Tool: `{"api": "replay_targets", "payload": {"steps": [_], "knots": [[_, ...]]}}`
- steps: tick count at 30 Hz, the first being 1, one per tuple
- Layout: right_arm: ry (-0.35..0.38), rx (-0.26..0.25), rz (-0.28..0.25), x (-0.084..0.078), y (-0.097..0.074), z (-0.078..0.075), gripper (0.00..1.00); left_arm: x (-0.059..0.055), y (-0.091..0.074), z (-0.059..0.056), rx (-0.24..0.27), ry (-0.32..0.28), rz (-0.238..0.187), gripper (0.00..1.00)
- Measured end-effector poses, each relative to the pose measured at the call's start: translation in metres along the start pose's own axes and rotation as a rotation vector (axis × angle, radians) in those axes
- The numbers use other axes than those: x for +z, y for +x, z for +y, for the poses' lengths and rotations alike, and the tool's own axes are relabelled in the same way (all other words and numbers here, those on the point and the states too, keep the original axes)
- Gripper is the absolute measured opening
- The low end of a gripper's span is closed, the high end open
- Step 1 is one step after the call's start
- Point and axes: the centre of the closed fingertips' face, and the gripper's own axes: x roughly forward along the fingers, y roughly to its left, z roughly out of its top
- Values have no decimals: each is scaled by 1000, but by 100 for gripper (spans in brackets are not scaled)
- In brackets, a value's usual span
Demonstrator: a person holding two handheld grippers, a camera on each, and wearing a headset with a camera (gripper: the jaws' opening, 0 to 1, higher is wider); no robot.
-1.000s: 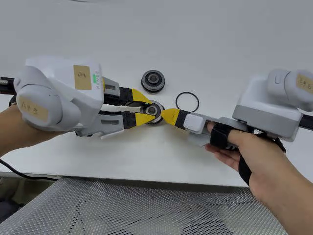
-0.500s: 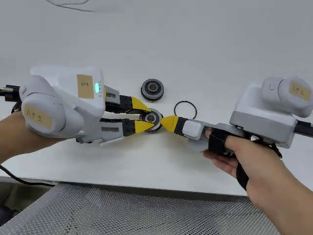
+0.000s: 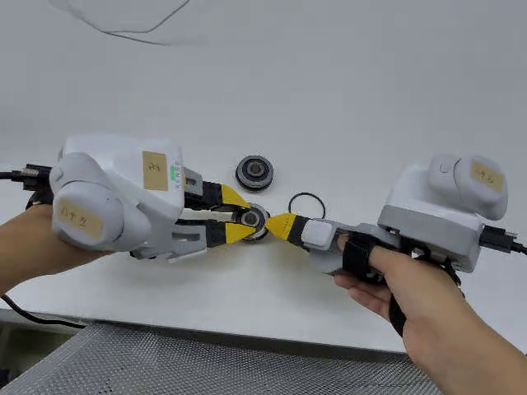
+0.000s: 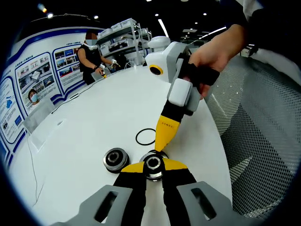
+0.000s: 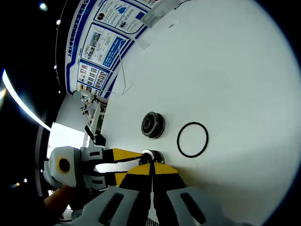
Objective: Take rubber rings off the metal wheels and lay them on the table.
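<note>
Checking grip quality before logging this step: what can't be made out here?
- Head view: whether the right hand-held gripper actually grips the held wheel at its edge; yellow tips cover the contact.
- Right gripper view: that wheel's near rim, behind this gripper's own jaws.
- Left gripper view: whether the wheel touches the table; the left hand-held gripper covers its underside.

Left gripper (image 3: 244, 217) clamps the wheel (image 3: 254, 219) in its fingers; right gripper (image 3: 278, 224), fingers together, touches its rim.

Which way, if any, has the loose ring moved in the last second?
No. The rubber ring lies right of the free wheel as before; the camera shifted.
</note>
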Motion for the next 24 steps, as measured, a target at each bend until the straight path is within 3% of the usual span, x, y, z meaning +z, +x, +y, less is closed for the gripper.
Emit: {"api": "replay_targets", "payload": {"steps": [9,24], "knots": [[17,-3,3,2,1,-2,0,-3,-1,1,2,1,-8,12],[-29,-9,8,3,3,1,0,-2,0,2,2,-6,-15,12]]}}
